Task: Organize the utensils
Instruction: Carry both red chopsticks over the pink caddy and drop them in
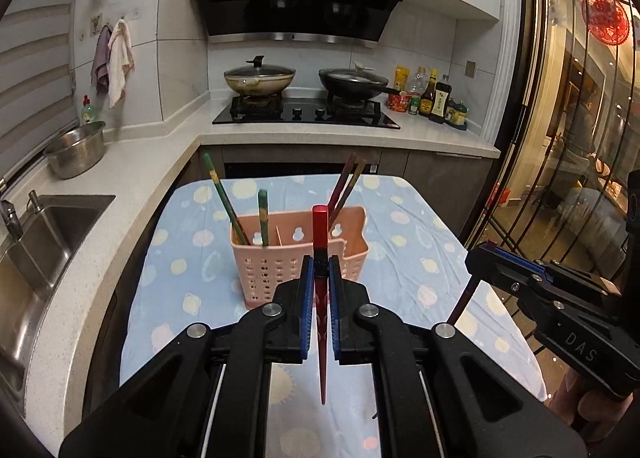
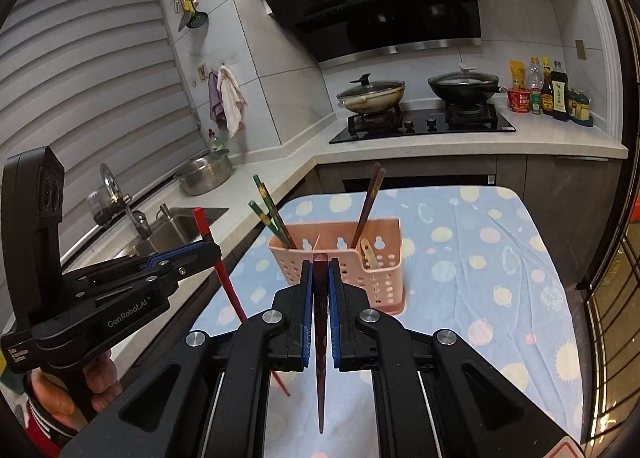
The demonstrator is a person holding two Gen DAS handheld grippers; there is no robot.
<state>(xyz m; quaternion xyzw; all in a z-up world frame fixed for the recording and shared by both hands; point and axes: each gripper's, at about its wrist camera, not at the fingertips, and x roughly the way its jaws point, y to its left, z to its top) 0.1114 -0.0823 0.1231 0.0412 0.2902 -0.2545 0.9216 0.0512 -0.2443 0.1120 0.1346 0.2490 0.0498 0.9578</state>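
While we hold a red chopstick (image 1: 320,254) pinched upright in our left gripper (image 1: 320,266) just before the pink holder (image 1: 298,254) | right gripper (image 2: 320,272) clamps a dark chopstick (image 2: 320,298) before it | green chopsticks (image 1: 224,198) inside, left compartment | holder on dotted cloth (image 1: 420,258)

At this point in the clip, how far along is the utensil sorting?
Done: green chopsticks and brown chopsticks stand in the pink basket. In hand: the left hand-held gripper clamps a red chopstick; the right hand-held gripper clamps a dark red chopstick. Left: dropping both in.
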